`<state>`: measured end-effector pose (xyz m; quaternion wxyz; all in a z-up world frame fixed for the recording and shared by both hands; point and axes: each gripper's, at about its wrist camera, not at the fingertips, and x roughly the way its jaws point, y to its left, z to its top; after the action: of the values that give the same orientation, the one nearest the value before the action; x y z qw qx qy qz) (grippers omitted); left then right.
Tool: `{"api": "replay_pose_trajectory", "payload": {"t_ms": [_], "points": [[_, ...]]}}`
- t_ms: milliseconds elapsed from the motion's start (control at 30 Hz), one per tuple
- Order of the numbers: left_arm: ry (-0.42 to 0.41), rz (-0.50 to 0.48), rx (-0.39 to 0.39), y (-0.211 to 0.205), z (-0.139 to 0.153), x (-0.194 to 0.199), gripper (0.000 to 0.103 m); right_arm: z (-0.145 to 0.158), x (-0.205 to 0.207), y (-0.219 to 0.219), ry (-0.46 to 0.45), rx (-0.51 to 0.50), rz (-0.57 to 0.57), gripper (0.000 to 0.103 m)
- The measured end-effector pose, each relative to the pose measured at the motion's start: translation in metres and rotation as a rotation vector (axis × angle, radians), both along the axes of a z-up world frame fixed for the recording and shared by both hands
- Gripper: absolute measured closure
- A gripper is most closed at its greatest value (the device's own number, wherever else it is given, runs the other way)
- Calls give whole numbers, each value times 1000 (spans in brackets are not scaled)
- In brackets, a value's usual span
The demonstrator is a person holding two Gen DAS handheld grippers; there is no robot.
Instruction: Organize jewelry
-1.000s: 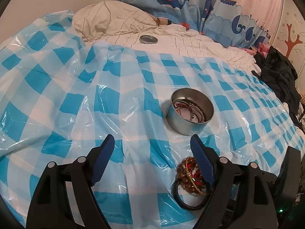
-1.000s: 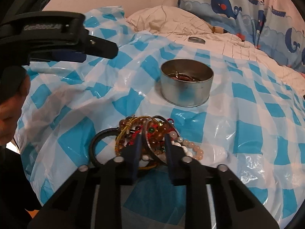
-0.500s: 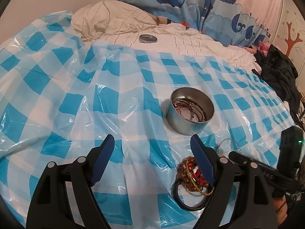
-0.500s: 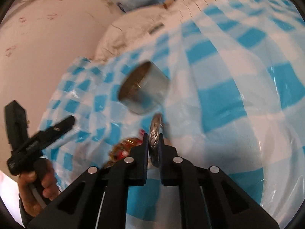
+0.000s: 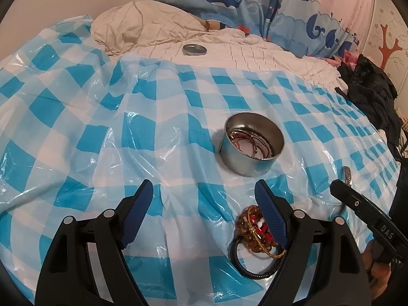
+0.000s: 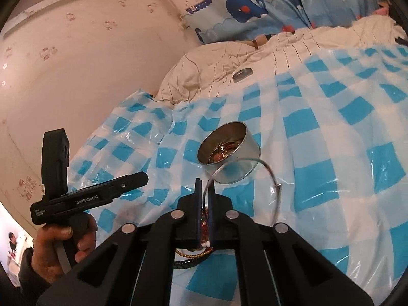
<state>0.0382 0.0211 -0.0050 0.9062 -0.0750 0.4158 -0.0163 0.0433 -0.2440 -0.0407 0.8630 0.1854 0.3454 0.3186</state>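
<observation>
- Thin wire bangle (image 6: 265, 170) is hanging pinched in my right gripper (image 6: 203, 191), jaws clamped tight on its edge, just short of the round metal tin (image 6: 229, 153).
- Left gripper (image 5: 204, 204) is waiting wide open, holding nothing, beside the bead bracelet pile (image 5: 255, 229).
- I am risking a slip (the grip is only on a sliver of wire); the bangle may catch the tin's rim and tip it on the slick plastic sheet (image 5: 102, 117).

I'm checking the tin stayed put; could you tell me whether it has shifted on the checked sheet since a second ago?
No. The tin sits on the same squares of the sheet in the left view.
</observation>
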Motion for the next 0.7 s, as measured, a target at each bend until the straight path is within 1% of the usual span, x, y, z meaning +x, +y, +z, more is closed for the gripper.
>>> {"api": "replay_pose_trajectory", "payload": {"t_ms": [100, 167, 300, 367, 467, 633, 700], "points": [[24, -52, -10, -5, -4, -1, 25, -12, 9, -1, 53, 9, -6, 98], [45, -92, -28, -10, -8, -1, 25, -10, 7, -5, 68, 21, -11, 98], [67, -129, -2, -17, -15, -4, 25, -10, 4, -3, 77, 19, 0, 98], [50, -165, 1, -22, -14, -8, 25, -9, 1, -3, 80, 16, 4, 98], [17, -245, 19, -37, -12, -14, 25, -11, 1, -3, 92, 17, 2, 98], [-8, -377, 97, -72, -17, -21, 25, -13, 3, -4, 112, 19, 2, 98], [-16, -389, 111, -80, -20, -21, 25, -13, 3, -4, 116, 23, 3, 95]]}}
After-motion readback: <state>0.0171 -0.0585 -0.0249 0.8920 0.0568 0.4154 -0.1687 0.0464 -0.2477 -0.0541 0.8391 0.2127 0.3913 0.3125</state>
